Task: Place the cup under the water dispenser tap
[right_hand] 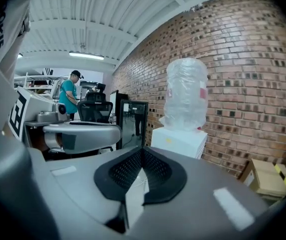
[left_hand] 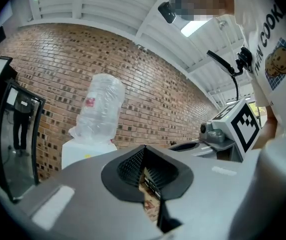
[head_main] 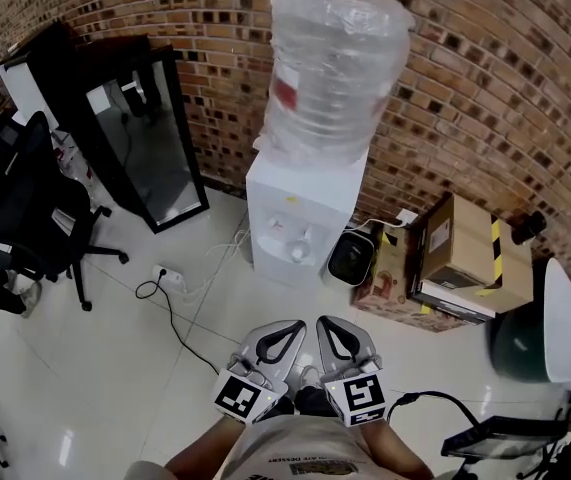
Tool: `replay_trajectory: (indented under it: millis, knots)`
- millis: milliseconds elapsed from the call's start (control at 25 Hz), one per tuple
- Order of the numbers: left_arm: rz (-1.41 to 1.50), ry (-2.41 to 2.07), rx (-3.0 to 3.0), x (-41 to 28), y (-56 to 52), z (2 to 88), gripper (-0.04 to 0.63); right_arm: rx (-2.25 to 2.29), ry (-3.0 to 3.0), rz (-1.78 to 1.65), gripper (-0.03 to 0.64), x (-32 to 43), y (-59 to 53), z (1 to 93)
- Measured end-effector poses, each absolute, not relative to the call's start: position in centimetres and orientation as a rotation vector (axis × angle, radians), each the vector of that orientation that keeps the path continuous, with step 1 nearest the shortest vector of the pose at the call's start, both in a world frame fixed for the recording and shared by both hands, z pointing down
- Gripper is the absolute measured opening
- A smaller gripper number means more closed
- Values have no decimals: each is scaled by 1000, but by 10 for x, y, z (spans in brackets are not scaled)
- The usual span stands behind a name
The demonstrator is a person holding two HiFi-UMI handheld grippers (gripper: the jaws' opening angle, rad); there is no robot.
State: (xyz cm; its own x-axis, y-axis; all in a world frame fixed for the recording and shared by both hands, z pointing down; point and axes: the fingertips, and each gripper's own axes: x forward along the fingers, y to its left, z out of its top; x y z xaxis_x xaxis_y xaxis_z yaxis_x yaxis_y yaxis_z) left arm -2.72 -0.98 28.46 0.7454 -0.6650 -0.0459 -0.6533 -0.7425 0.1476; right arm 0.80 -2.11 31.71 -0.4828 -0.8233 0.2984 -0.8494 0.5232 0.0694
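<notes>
Fingers (right_hand: 160,176) of the left gripper (left_hand: 144,154) and right gripper (right_hand: 141,154) were shut on nothing, no cup showed in any view, and the dispenser (head_main: 300,218) stood well ahead, so the cup likely needed finding and a firm upright grip first.

Left gripper (head_main: 283,340) and right gripper (head_main: 337,340) side by side, close to the person's torso, pointing far; both pairs of jaws closed, empty.

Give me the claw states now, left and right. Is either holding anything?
Left claw: closed, holding nothing.
Right claw: closed, holding nothing.
</notes>
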Motion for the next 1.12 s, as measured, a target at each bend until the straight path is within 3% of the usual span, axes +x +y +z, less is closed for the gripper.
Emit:
replay_trajectory:
  millis: [520,1120]
  knots:
    - [-154,-1153,2795,-32,17,274,-8,1305,-2570,168,6,2,9,310]
    - [-122,-1157,2794,54,159,283,-8,1281,-2629,150,6,75,150,310]
